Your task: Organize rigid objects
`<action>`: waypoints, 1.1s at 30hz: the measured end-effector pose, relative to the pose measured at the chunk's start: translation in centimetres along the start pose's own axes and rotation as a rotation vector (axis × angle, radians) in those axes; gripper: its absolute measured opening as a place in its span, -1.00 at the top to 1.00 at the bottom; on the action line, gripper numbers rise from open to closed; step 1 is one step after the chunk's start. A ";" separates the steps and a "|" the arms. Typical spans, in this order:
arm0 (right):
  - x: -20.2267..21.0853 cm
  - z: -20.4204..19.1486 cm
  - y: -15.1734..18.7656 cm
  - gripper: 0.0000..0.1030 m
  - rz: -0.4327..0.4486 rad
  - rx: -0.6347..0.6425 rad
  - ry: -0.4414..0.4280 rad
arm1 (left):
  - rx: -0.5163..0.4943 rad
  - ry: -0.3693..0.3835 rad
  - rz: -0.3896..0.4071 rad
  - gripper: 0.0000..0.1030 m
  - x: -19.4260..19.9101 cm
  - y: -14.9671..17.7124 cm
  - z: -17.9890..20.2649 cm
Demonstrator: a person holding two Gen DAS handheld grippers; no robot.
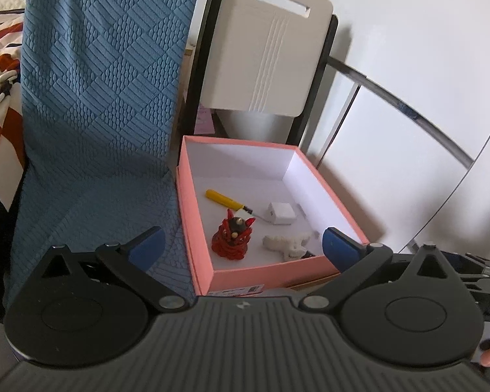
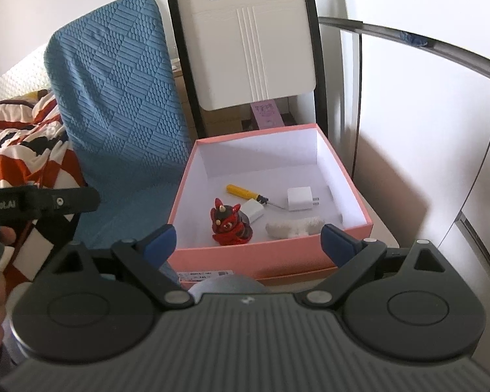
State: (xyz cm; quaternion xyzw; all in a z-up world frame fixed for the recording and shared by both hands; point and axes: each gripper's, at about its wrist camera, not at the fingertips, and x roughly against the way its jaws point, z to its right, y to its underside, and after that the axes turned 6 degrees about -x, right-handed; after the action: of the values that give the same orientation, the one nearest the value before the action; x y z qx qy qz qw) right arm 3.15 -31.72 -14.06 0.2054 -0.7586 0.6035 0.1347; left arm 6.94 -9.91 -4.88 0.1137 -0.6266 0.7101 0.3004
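Observation:
An open pink box with a white inside stands on a white table. In it lie a red cat figurine, a yellow-handled tool, a white charger plug, a second white block and a white fuzzy toy. My left gripper is open and empty, just in front of the box. My right gripper is open and empty at the box's near wall. A grey rounded object shows just below it.
A blue textured cushion leans left of the box. A white and black chair back stands behind it. A patterned orange and white blanket lies at far left. The left gripper's body shows in the right wrist view.

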 end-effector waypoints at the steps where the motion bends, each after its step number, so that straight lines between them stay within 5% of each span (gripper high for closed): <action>1: 0.0 0.0 0.0 -0.88 0.002 0.000 0.002 | 0.005 0.003 0.005 -1.00 0.0 -0.1 0.0; 33: -0.2 -0.5 0.1 -0.88 -0.022 0.012 0.006 | 0.007 0.023 0.029 -1.00 0.5 -0.2 0.2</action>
State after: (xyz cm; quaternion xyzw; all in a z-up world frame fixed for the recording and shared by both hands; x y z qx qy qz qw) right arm 3.29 -31.18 -14.08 0.2126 -0.7522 0.6073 0.1422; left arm 6.60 -10.01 -4.45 0.0974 -0.6221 0.7178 0.2971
